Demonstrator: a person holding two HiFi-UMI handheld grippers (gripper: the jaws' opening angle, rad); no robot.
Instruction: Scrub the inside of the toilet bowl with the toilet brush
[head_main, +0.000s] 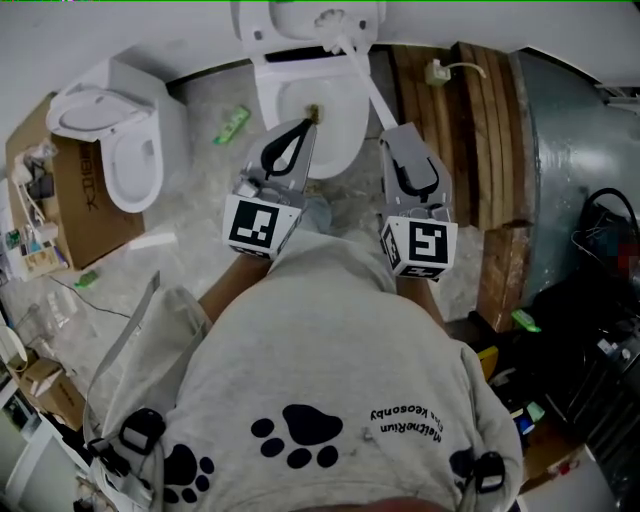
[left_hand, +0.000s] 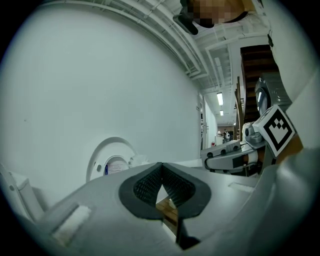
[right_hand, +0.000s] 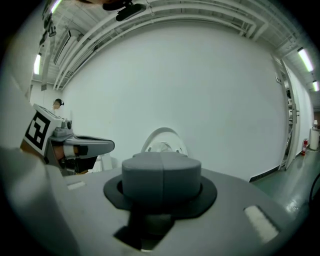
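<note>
left gripper (head_main: 307, 126): jaws together, empty | right gripper (head_main: 395, 130): clamped on toilet brush (head_main: 362, 75) handle | risk: brush head at 12 o'clock beyond toilet bowl (head_main: 268, 105); long handle may twist loose

The toilet bowl (head_main: 272, 115) lay open between a second toilet (head_main: 120, 140) at left and wooden planks (head_main: 470, 130) at right.

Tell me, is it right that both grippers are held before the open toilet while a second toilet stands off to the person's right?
Not quite: the head view shows the second toilet on the person's left, not right. The rest holds: the left gripper and right gripper are both held before the open toilet.
</note>
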